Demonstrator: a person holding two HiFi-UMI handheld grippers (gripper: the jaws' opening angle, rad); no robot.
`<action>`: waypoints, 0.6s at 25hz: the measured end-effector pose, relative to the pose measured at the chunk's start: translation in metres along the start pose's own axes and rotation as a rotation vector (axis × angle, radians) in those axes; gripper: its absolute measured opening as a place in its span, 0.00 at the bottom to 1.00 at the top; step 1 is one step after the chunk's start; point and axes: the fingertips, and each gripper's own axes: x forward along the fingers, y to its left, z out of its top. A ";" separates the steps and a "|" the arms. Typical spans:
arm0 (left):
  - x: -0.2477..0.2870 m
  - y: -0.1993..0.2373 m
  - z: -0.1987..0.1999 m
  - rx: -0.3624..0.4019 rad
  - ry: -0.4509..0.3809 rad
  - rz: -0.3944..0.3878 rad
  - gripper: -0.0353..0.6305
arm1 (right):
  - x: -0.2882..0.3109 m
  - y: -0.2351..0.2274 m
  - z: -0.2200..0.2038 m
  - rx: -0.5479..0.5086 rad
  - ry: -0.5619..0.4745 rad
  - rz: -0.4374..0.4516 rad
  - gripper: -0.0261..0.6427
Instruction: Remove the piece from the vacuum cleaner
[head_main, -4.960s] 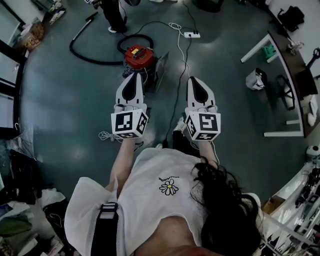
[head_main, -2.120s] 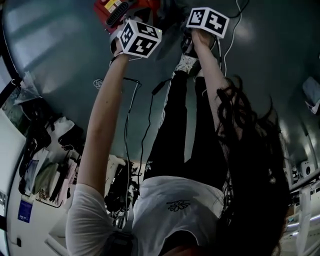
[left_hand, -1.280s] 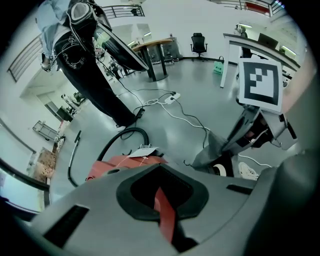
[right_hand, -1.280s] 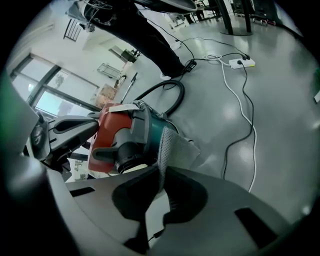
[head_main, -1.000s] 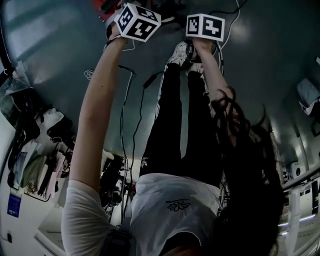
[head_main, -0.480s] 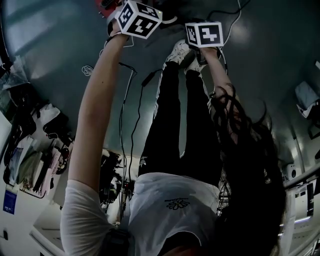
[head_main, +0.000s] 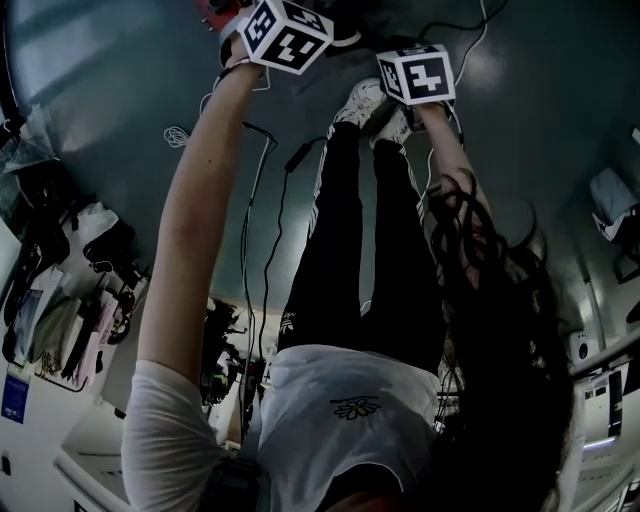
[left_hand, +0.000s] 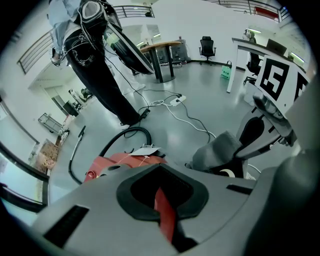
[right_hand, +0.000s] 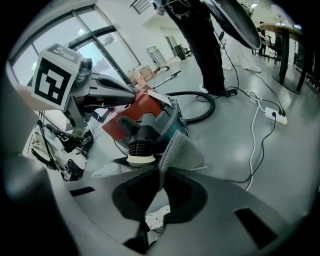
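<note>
Bending over the red vacuum cleaner (right_hand: 145, 117) on the floor, a person has the right gripper (right_hand: 159, 176) clamped on a grey mesh filter (right_hand: 180, 147) lying against its teal end. The left gripper (left_hand: 160, 186) is closed on a thin red edge (left_hand: 165, 215), apparently of the body. The filter should come free best with a straight, steady pull while the left side braces the machine.

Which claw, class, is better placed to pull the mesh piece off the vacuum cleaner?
Right. The right claw is shut on the grey mesh piece at the vacuum cleaner; the left claw clamps a red part, likely bracing.
</note>
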 end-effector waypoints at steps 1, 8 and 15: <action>0.000 -0.001 0.000 0.001 0.003 -0.003 0.06 | -0.001 0.001 0.000 -0.010 -0.008 0.006 0.09; -0.002 -0.003 0.003 0.007 -0.005 -0.012 0.06 | -0.002 0.002 -0.006 -0.026 -0.022 0.024 0.09; -0.005 -0.003 0.002 0.007 -0.012 -0.013 0.06 | -0.005 0.008 -0.005 -0.150 -0.026 0.016 0.09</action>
